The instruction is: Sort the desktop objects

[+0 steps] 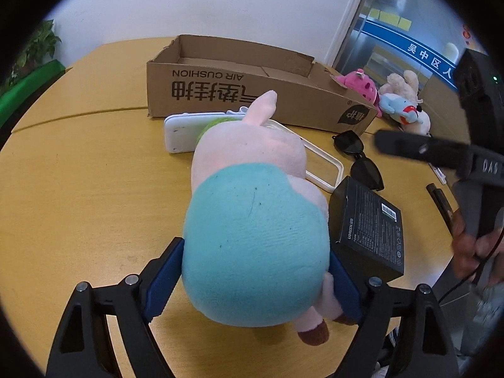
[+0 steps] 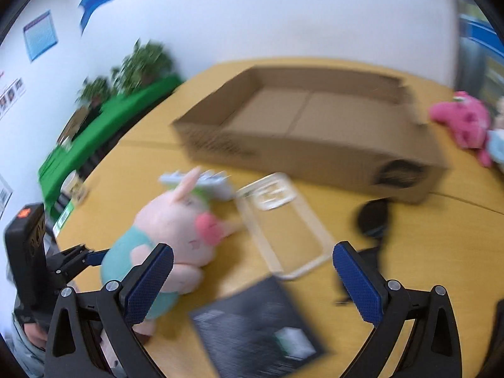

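- Yellow wooden table (image 1: 94,204) is filling the left wrist view, with an open cardboard box (image 1: 239,94) sitting at its far side under a white wall.
- Left gripper (image 1: 256,280) is straddling the plush pig (image 1: 255,230); both blue pads are lying against the toy's teal body, so the jaws are judged clamped on it, though the soft fabric is barely denting.
- Black carton (image 1: 368,230) is sitting just beside the pig, touching the right-hand pad area; sunglasses (image 1: 359,160) and a clear phone case (image 1: 318,163) are lying beyond it.
- Right wrist view is blurring heavily. Right gripper (image 2: 252,280) is hanging with jaws wide apart and nothing between them, above the carton and phone case.
- Pig is lying on its side on the table, near the box front wall, not yet inside.
- Risk: the hold is sitting low on a rounded, squashy rump, so the toy could be slipping or swinging out on lifting; the pad could also be dragging the carton along.
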Motion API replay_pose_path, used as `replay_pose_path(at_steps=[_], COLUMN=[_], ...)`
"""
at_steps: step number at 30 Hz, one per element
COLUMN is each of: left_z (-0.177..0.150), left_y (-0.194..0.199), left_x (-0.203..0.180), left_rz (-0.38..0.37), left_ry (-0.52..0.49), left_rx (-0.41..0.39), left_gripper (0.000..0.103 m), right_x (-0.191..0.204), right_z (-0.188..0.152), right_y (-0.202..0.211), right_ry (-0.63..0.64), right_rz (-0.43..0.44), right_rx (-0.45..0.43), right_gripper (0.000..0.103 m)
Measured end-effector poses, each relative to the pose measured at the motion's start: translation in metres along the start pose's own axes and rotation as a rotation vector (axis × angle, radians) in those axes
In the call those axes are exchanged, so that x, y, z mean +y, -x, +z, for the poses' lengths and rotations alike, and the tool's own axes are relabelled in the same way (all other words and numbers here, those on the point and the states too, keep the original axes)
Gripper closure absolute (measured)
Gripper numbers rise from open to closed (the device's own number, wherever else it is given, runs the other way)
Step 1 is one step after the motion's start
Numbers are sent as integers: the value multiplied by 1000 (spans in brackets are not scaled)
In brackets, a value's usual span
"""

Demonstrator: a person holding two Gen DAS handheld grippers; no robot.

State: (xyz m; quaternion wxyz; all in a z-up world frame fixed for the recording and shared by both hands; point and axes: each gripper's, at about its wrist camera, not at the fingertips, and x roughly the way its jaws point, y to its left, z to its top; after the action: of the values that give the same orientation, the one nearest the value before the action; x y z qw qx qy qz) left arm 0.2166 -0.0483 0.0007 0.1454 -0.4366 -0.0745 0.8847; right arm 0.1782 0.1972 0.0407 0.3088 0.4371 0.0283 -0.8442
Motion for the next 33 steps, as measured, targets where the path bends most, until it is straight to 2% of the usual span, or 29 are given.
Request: replay_pose_path(at_steps=[4,7,14,17,20,22,25,33], left_z=[-2,-4,-8,-10,-10,-8,-1,42], left_y=[-1,-1,2,3,4,7,16,51], left_x=[3,-3,-8,-18,-26,-25,-28,-60], left_rz=[-12,7,14,8,4,-15,-33,-37], left_ry=[14,-22,-66,-111,-136,-125,-121,-213], left_rx=[-6,-6,-4,-5,-2,-12,-40,-164], left_gripper=[17,18,26,29,30,32,32,32], right_x=[22,32,26,40,54,53,54,51], right_z=[-4,-12,-23,-25,-28,-27,-21,24], right_y=[-34,-49,-72,-77,-73,-65,-47,19], right_ry=[-19,-42,-132,-93,-37,-39,-11,45], right_rz=[88,157,294,317,246,239,223,175], right_rx=[83,133,175,188,158,131,83,-93], right_gripper=[0,0,1,0,1,5,7,7])
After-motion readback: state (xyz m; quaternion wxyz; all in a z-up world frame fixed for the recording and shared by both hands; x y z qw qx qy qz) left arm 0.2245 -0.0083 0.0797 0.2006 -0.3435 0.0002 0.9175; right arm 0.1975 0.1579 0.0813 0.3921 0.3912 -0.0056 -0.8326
